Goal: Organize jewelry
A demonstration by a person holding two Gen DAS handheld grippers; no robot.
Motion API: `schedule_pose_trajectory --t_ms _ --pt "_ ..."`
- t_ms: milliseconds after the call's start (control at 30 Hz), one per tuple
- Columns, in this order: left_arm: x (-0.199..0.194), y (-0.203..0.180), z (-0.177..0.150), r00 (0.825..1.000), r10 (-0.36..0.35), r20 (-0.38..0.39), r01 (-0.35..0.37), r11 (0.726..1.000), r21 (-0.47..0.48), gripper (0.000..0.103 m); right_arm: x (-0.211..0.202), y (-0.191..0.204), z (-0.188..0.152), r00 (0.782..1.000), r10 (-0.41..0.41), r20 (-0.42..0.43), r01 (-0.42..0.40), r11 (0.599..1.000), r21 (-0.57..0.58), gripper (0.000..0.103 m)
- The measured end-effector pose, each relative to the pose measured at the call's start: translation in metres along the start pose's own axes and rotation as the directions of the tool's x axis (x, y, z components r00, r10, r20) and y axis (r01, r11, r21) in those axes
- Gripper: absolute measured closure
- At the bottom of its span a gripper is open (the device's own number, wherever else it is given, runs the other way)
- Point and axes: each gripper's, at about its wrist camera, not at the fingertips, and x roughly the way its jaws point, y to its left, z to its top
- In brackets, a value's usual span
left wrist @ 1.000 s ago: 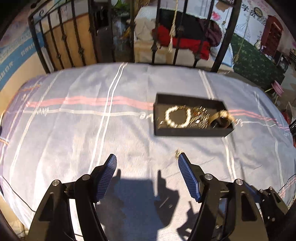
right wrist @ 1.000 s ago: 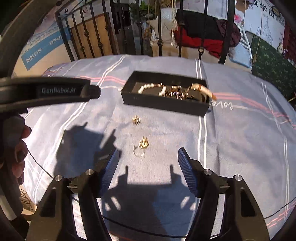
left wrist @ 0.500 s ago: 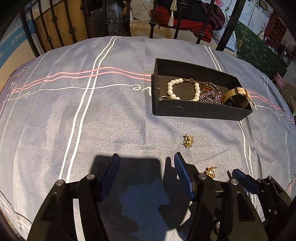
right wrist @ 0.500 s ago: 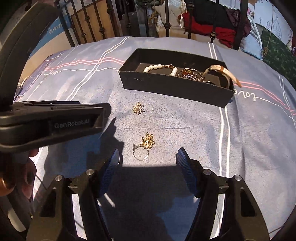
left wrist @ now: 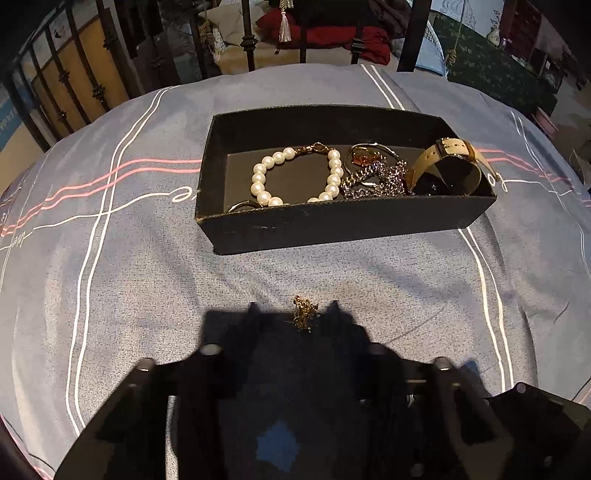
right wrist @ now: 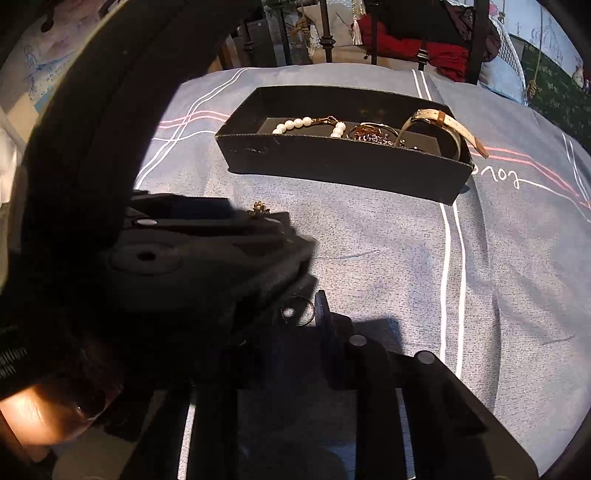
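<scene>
Black box (left wrist: 343,221) on cloth: pearl bracelet (left wrist: 295,177), chains (left wrist: 373,177), watch (left wrist: 447,162).

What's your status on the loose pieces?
Left claw open around gold brooch on cloth. Right claw at gold ring, state unclear, left tool blocks its view. Black box ahead.

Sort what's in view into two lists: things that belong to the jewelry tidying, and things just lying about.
Part of the job:
black box
pearl bracelet
chain
watch
gold earring on the cloth
ring on the cloth
left gripper
right gripper

Just lying about:
striped blue cloth
red fabric
iron railing
</scene>
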Motion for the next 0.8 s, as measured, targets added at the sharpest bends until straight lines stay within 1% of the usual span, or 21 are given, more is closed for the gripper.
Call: schedule_pose_trajectory --t_ms 67,133,200,333,500,600,667,800 --pt "-0.006 0.008 0.002 1.0 -0.018 0.008 0.018 0.999 -0.044 0.085 -0.005 -0.003 0.0 1.0 0.01 0.01 -0.01 1.0 0.019 0.082" --pt "-0.016 0.016 0.001 0.999 -0.005 0.035 0.008 0.998 -0.062 0.085 -0.013 -0.007 0.0 1.0 0.017 0.026 -0.018 0.999 0.036 0.082" --pt "-0.024 0.022 0.0 0.999 -0.015 0.046 0.019 0.997 -0.079 0.085 -0.022 -0.011 0.0 0.999 0.02 0.043 -0.022 0.999 0.049 0.082" --pt "-0.046 0.03 -0.002 0.997 -0.019 0.079 0.026 0.995 -0.093 0.084 -0.043 -0.016 0.006 0.997 0.017 0.081 -0.021 0.998 0.057 0.082" --pt "-0.073 0.032 0.011 0.991 -0.027 0.13 0.04 0.995 -0.094 0.084 -0.071 -0.019 0.017 0.991 0.002 0.137 -0.009 0.998 0.054 0.082" --pt "-0.092 0.031 0.018 0.984 -0.035 0.173 0.05 0.996 -0.081 0.084 -0.084 -0.021 0.033 0.985 -0.017 0.17 0.01 0.999 0.039 0.082" --pt "-0.102 0.028 0.03 0.98 -0.034 0.194 0.048 0.997 -0.068 0.084 -0.09 -0.024 0.05 0.982 -0.03 0.187 0.025 0.999 0.029 0.082" --pt "-0.104 0.02 0.054 0.975 -0.022 0.222 0.036 0.998 -0.06 0.084 -0.092 -0.031 0.084 0.975 -0.064 0.212 0.06 0.998 0.025 0.082"
